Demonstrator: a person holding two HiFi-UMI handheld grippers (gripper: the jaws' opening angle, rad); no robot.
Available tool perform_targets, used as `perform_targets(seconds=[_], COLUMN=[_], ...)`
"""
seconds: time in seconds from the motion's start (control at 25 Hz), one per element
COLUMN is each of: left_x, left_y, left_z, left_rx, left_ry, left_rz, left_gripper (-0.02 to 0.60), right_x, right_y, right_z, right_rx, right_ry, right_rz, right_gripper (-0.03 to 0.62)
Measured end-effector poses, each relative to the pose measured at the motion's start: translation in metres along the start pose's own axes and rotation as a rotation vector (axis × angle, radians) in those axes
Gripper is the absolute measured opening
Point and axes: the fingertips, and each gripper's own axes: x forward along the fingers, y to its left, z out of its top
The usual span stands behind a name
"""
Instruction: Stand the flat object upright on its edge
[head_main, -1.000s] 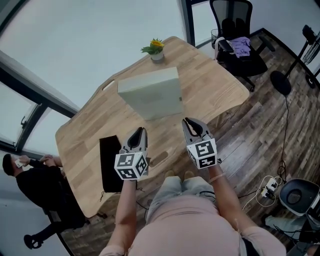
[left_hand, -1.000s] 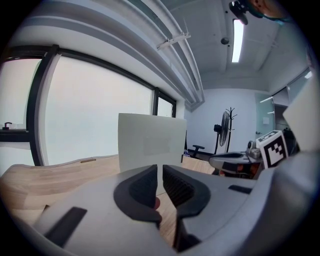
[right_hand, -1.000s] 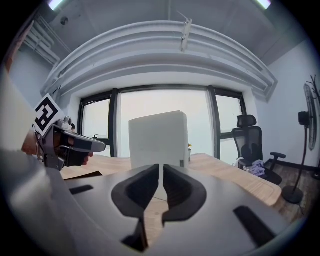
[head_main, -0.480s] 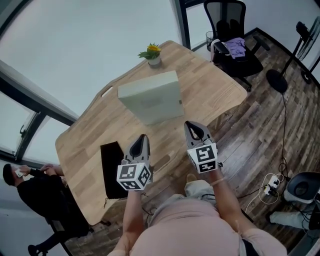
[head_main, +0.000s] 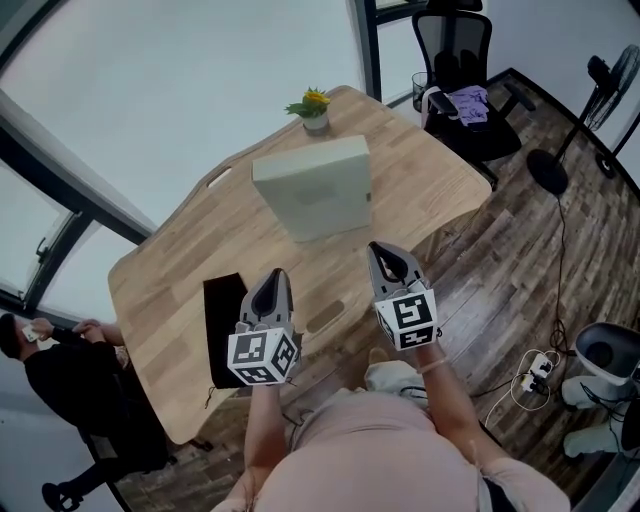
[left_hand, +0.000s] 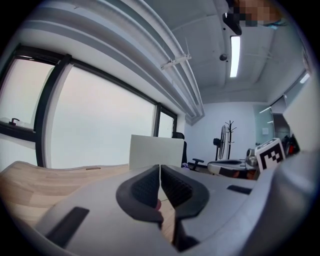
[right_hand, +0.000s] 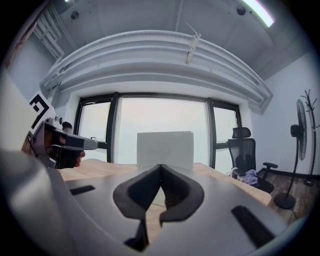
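A pale grey-green flat box (head_main: 315, 187) stands upright on its edge on the wooden table (head_main: 420, 175), its broad face toward me. It shows as a pale slab in the left gripper view (left_hand: 156, 152) and in the right gripper view (right_hand: 165, 147). My left gripper (head_main: 271, 283) hangs over the table's near edge, well short of the box, jaws shut with nothing between them. My right gripper (head_main: 389, 258) is level with it to the right, also shut and empty. Neither touches the box.
A small potted plant (head_main: 314, 106) sits at the table's far end. A black mat (head_main: 223, 325) lies on the table by my left gripper. An office chair (head_main: 460, 70) with clothing stands at the far right. A person (head_main: 70, 370) sits at the left.
Both grippers drew back slightly toward me from the box. The box stayed standing on its edge.
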Motion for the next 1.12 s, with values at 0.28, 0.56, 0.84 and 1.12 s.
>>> perform_targets(seconds=[0.28, 0.56, 0.84, 1.12], left_x=[-0.028, -0.053, -0.08, -0.109], left_y=[-0.001, -0.008, -0.016, -0.025], left_z=[0.003, 0.008, 0.004, 0.004], left_rx=[0.01, 0.019, 0.011, -0.01], left_ry=[-0.009, -0.023, -0.032, -0.06], left_rz=[-0.022, -0.034, -0.036, -0.038], left_gripper=[0.015, 0.014, 0.014, 0.014], right_x=[-0.022, -0.047, -0.072, -0.096], right_y=[0.018, 0.029, 0.039, 0.053], right_z=[0.012, 0.02, 0.027, 0.023], right_rx=[0.012, 0.015, -0.012, -0.028], right_ry=[-0.025, -0.044, -0.057, -0.058], right_rz=[-0.013, -0.055, -0.087, -0.099], right_gripper=[0.0, 0.0, 0.0, 0.0])
